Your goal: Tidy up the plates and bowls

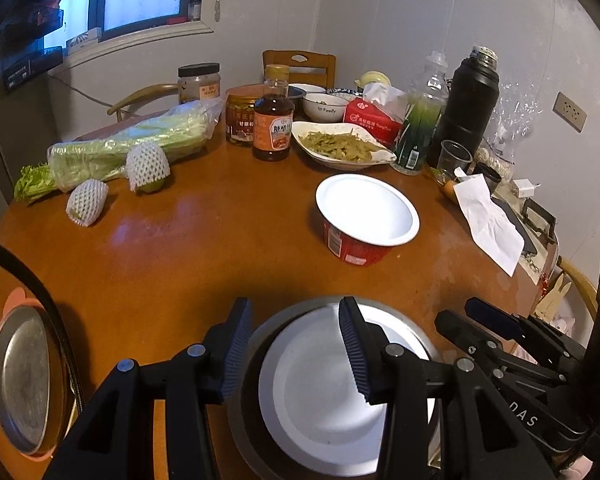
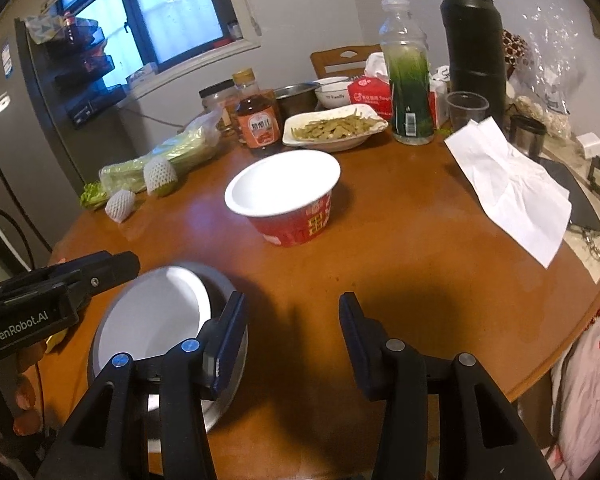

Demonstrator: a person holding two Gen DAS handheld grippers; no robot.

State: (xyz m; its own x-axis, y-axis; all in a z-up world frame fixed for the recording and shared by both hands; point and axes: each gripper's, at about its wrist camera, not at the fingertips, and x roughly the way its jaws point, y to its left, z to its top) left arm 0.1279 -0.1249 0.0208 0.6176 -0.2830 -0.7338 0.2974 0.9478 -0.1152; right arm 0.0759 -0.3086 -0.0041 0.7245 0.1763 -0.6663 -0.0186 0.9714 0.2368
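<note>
Right gripper [image 2: 292, 340] jaws part-open, nothing between; left gripper [image 1: 296, 350] spread over white bowl [image 1: 332, 400], prob. not gripping. Red bowl [image 2: 288, 196] at 12 o'clock: approach rim squarely, pinch firmly.

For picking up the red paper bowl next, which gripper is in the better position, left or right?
Probably the right gripper. Its jaws are empty and it points across bare table toward the red paper bowl. The left gripper hangs over the white bowl nested in the metal bowl.
</note>
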